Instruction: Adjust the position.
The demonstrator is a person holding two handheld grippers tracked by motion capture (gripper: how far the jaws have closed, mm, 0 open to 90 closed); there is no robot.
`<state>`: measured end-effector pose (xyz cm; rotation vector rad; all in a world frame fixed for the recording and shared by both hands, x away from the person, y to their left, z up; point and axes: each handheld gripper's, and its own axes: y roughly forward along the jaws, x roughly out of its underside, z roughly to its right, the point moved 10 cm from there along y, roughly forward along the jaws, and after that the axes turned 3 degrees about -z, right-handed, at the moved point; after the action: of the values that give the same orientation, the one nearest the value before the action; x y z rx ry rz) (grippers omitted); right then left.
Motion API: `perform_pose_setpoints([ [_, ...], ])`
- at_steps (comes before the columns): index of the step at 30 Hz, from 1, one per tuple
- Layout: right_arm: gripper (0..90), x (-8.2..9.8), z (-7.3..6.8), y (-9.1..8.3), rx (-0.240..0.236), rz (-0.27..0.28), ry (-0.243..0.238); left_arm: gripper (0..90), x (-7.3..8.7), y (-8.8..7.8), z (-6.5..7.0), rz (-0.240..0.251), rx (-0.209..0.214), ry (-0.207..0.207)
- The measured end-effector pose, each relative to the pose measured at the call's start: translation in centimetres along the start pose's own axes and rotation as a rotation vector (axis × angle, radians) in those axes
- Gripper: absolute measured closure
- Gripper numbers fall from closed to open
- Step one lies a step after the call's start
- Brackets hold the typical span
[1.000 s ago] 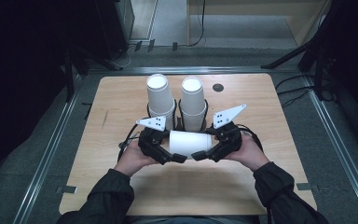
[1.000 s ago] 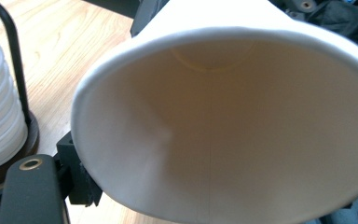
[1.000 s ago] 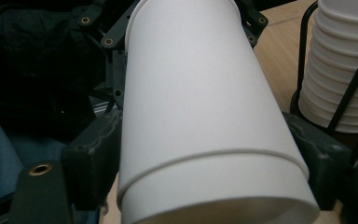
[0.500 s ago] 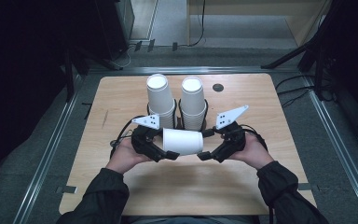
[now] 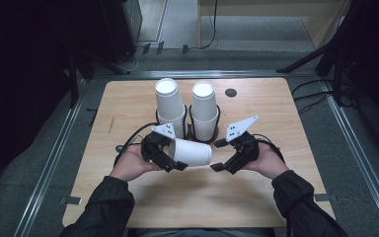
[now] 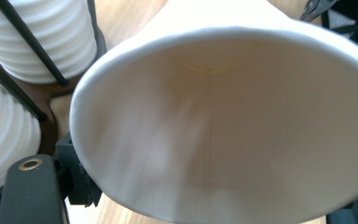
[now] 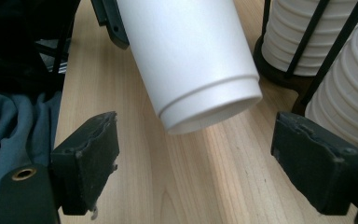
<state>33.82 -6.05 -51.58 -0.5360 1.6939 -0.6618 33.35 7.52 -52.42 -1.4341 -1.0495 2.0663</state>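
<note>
A white paper cup [image 5: 193,152] lies on its side above the table, with my left gripper [image 5: 176,155] shut on its rim end. In the left gripper view I look straight into the cup's mouth [image 6: 223,140], with the jaws on either side of the rim. My right gripper [image 5: 218,155] stands open just right of the cup's base. In the right gripper view the base [image 7: 191,60] hangs just ahead of the gripper [image 7: 196,172], and nothing lies between the pads. Its jaws have just closed in slightly after opening wide.
Two tall stacks of white cups [image 5: 170,106] [image 5: 205,111] stand in black wire holders behind the grippers, mid-table. A small dark round hole [image 5: 231,92] sits at the back right of the wooden table [image 5: 123,113]. Metal rails run along both sides.
The right gripper has let go of the cup's base and drawn back to the right. The left gripper has carried the cup slightly left, so a gap shows between cup and right gripper.
</note>
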Motion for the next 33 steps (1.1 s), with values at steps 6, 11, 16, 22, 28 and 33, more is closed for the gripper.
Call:
perform_pose_setpoints([
  [6,15.8,0.4,0.1,0.9,0.014,-0.034,-0.021,15.5,-0.4,1.0,0.5,-0.062,0.012,0.025],
  [11,15.4,0.7,-0.1,1.3,0.021,-0.065,-0.026,15.1,-0.2,2.3,1.1,-0.125,0.027,0.079],
  [16,15.1,1.1,-0.8,2.1,-0.001,-0.096,-0.047,14.8,-0.6,3.0,1.6,-0.141,0.038,0.098],
  [22,15.1,1.8,-0.8,3.6,0.043,-0.166,-0.096,14.0,-0.6,3.6,1.9,-0.173,0.052,0.097],
  [28,21.3,1.9,-1.0,4.6,0.025,-0.184,-0.104,13.5,-0.8,3.7,1.9,-0.174,0.043,0.093],
  [33,22.6,1.3,-1.0,4.2,0.046,-0.145,-0.126,8.9,-0.9,3.4,1.6,-0.120,0.055,0.085],
])
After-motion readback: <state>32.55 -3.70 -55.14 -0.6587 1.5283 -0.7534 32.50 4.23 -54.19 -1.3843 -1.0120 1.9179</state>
